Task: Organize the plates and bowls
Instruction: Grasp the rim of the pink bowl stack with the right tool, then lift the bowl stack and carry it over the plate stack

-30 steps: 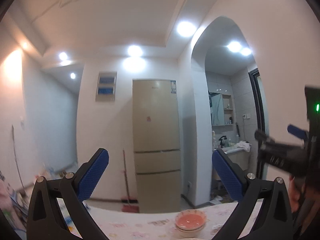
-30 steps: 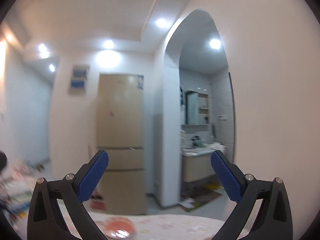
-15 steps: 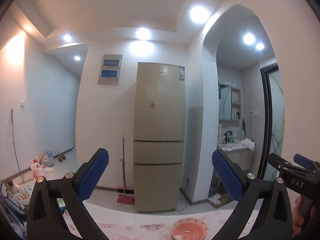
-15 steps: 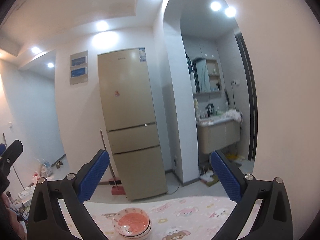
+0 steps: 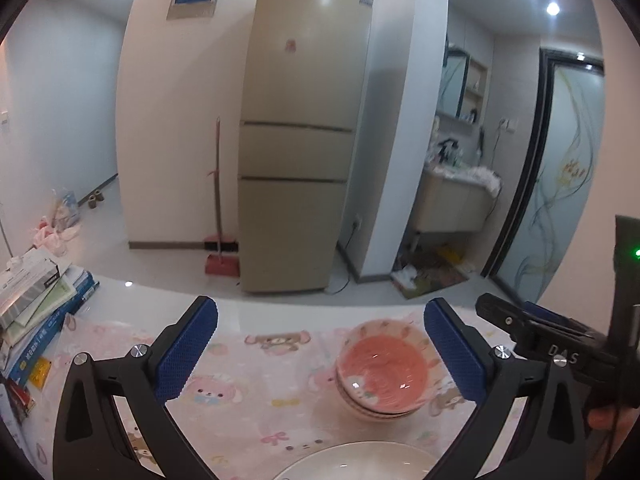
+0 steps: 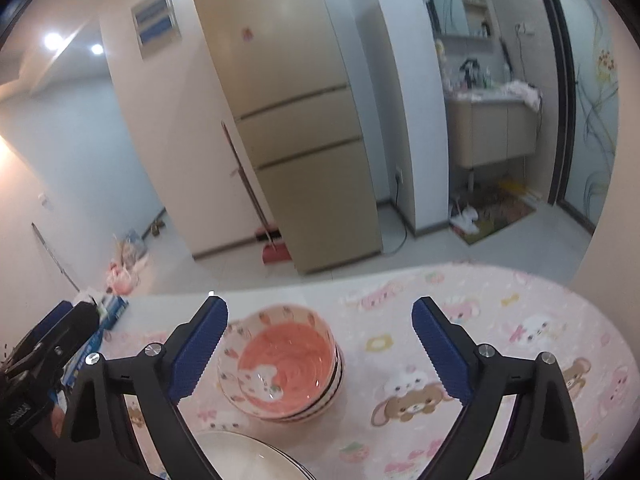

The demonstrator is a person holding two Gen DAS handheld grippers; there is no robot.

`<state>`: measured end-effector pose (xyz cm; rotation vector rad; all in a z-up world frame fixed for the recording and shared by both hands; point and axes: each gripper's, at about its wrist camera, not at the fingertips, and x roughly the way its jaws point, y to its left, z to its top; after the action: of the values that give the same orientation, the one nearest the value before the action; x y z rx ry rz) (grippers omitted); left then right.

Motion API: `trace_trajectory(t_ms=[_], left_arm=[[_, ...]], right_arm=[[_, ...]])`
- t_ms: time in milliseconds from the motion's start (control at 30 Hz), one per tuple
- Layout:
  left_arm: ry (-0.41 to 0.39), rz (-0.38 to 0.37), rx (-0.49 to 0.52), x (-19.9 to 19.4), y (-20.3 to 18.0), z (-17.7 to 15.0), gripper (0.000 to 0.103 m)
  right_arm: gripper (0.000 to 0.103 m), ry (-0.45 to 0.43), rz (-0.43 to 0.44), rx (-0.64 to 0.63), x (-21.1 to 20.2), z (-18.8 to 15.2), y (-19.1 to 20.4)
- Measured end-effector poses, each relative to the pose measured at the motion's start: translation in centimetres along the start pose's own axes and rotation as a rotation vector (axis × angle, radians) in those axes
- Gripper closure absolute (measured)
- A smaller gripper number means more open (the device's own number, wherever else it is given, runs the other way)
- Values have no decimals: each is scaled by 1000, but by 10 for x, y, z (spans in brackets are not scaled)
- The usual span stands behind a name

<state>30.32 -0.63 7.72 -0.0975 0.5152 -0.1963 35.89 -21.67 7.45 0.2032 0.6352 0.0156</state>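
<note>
1. On the table [image 5: 256,320] in front of you sits a stack of bowls [image 5: 382,376]; the top bowl is coral-pink inside with a small cartoon print near its rim, and nothing lies in it. Striped rims of the lower bowls show beneath it in the right wrist view [image 6: 280,372].
2. Nearer to you, at the bottom edge, you have a white plate [image 5: 360,462], bare as far as it shows, and only partly in view.
3. You're working on a pink tablecloth [image 6: 500,340] printed with bears and rabbits; it covers most of the white tabletop. At your left edge lies a pile of books and boxes [image 5: 36,304].
4. Beyond the table you see a tall beige fridge [image 5: 304,128], a red broom and dustpan [image 5: 219,216] leaning beside it, an arched opening to a washbasin cabinet [image 5: 456,204], and a frosted glass door [image 5: 568,168] on the right.
5. Your left gripper [image 5: 320,354] stands wide, nothing between its blue pads; the bowl stack lies ahead, close to the right-hand finger.
6. Your right gripper [image 6: 320,350] has just been closing a little, yet it is wide and empty; the stack lies ahead between the fingers, hard by the left-hand one, not touching that you can tell.
7. Both grippers tilt down toward the table, each showing at the edge of the other's view.
</note>
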Motion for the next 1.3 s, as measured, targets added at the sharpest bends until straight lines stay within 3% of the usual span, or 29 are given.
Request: trace_trajectory(t_ms=[100, 333, 500, 700, 833, 1000, 1100, 1167, 1233, 1300], left_arm=[[76, 13, 3, 25, 4, -7, 0], [254, -68, -9, 73, 3, -38, 1], [352, -138, -42, 91, -1, -41, 8], [466, -254, -186, 105, 4, -49, 14], [527, -219, -299, 118, 16, -57, 21], [546, -254, -405, 121, 24, -62, 25], [534, -243, -500, 121, 31, -65, 35], [539, -270, -589, 122, 38, -68, 46], [559, -318, -601, 125, 38, -69, 53], [582, -284, -576, 130, 35, -74, 63]], right_arm=[[8, 64, 17, 15, 23, -5, -6], [15, 176, 35, 32, 67, -15, -17], [17, 287, 181, 152, 93, -25, -36], [18, 352, 237, 291, 119, -43, -55], [23, 390, 292, 339, 135, -54, -62], [23, 387, 252, 424, 142, -63, -75], [35, 430, 302, 478, 149, -71, -81], [38, 477, 360, 557, 156, -81, -86], [39, 499, 388, 592, 160, -87, -86], [42, 504, 394, 557, 163, -88, -81]])
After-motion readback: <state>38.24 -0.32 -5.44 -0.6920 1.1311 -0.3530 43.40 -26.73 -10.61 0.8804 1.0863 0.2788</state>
